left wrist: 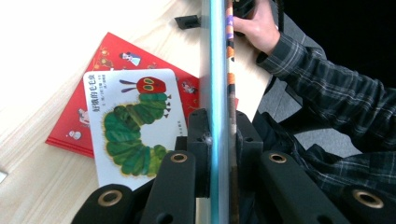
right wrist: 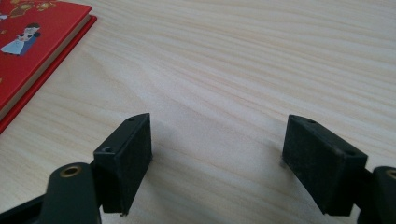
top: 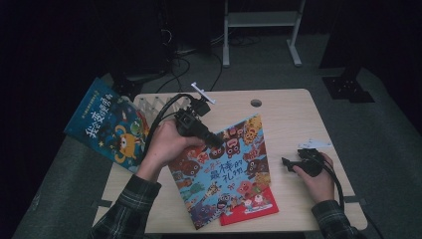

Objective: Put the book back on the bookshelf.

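Note:
A colourful animal picture book (top: 224,169) is tilted up over the wooden table (top: 288,124). My left gripper (top: 217,141) is shut on its upper left edge. In the left gripper view the book shows edge-on (left wrist: 219,70) between the closed jaws of my left gripper (left wrist: 218,135). Beneath it lies a white caterpillar book (left wrist: 133,123) on top of a red book (left wrist: 116,58). A corner of the red book (top: 256,206) sticks out at the table's front. My right gripper (top: 285,163) (right wrist: 217,154) hovers open just over bare wood, right of the red book (right wrist: 32,42), with nothing between its jaws.
A blue book with a yellow creature (top: 107,127) leans at the table's left side beside a pale divider rack (top: 149,104). A cable hole (top: 256,103) sits near the far edge. Cables and a metal stand (top: 261,30) are on the floor beyond.

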The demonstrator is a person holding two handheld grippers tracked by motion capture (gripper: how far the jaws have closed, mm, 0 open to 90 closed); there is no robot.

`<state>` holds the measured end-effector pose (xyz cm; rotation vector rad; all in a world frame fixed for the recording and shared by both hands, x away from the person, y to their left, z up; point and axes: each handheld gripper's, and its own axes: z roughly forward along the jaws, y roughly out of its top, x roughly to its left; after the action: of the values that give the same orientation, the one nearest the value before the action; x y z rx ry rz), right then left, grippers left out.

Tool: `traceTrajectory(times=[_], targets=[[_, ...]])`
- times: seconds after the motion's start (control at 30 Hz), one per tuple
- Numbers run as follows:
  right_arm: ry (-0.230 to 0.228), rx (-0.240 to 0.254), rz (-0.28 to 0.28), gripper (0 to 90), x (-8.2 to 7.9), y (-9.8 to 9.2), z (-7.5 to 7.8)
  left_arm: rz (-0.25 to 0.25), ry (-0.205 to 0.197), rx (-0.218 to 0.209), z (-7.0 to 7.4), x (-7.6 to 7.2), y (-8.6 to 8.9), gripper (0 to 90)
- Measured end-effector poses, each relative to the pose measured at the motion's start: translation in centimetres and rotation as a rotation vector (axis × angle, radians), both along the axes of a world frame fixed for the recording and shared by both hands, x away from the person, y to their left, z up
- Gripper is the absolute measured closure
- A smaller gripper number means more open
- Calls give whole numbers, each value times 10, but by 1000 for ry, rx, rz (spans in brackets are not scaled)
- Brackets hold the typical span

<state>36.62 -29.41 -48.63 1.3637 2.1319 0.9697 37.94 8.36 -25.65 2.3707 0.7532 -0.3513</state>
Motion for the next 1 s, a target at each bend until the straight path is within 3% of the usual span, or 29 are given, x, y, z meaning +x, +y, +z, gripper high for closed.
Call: traceTrajectory(times=[0.23, 0.4, 0.6, 0.77, 1.0], targets=[[0, 0, 0, 232, 0, 0, 0, 12, -31, 22, 8, -3, 7, 808], [2, 1, -2, 232, 0, 0, 0, 28, -44, 6, 15, -4, 17, 808], [2, 1, -1, 230, 0, 0, 0, 56, -51, -18, 21, -6, 36, 807], [1, 1, -1, 230, 0, 0, 0, 103, -70, 6, 24, -7, 54, 807], [1, 1, -1, 230, 0, 0, 0, 166, -69, 0, 28, -10, 85, 807]])
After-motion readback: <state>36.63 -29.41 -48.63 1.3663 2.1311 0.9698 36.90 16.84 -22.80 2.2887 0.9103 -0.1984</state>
